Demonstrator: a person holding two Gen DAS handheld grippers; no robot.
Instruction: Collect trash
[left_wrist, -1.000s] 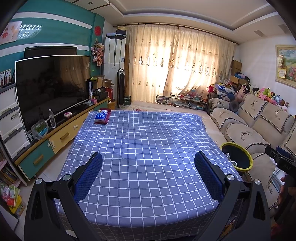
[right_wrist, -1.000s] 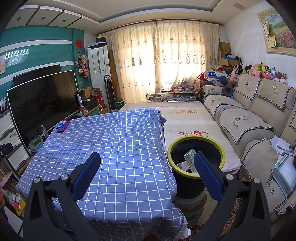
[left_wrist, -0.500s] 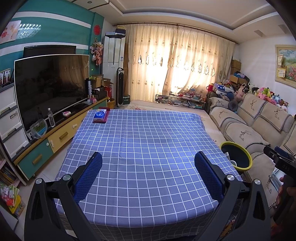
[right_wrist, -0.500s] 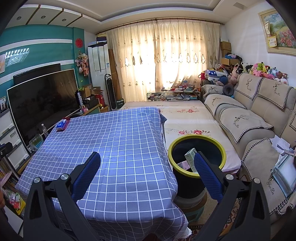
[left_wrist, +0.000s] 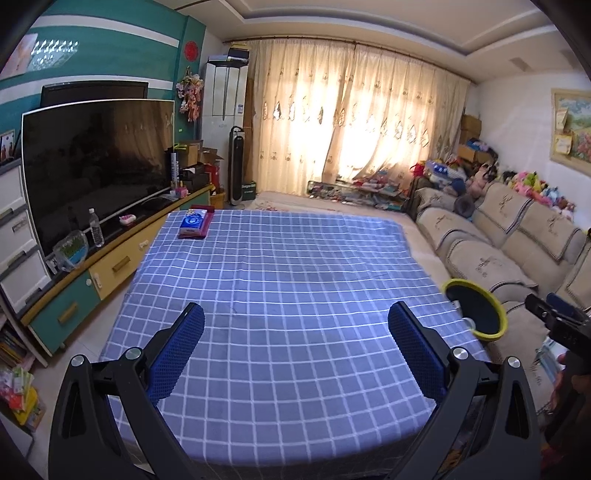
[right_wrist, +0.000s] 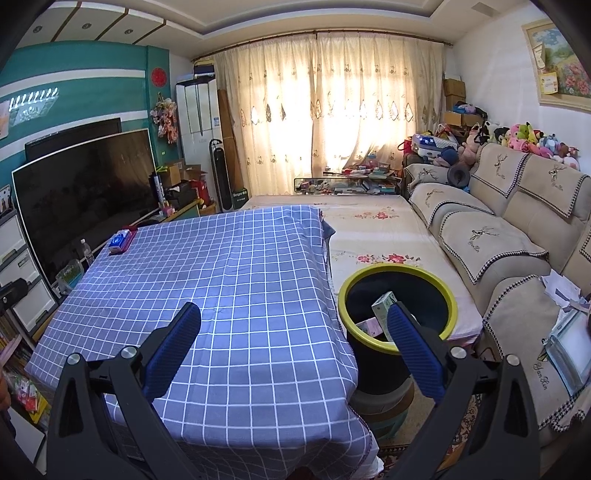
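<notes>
Trash, as far as I can see, is already in the bin (right_wrist: 397, 295): a small carton (right_wrist: 384, 308) and a pink scrap (right_wrist: 369, 326) lie inside its yellow rim. The bin stands on the floor just beside the right edge of the table (left_wrist: 288, 288), between the table and the sofa (right_wrist: 517, 240).

My left gripper (left_wrist: 295, 350) hangs over the near part of the table with its jaws wide apart and nothing between them. My right gripper (right_wrist: 291, 350) is spread wide too and holds nothing. It looks across the table's right corner, with one finger in front of the bin.

I think the job is almost done, or I am looking for more. The only thing on the blue checked cloth is a tissue pack (left_wrist: 194, 223) on a red tray at the far left corner. I cannot tell if that is trash.

If it is, I must reach far across. The cloth is flat, so there is lots of room to move. I should keep off the cloth's hanging edge and the bin's rim.
</notes>
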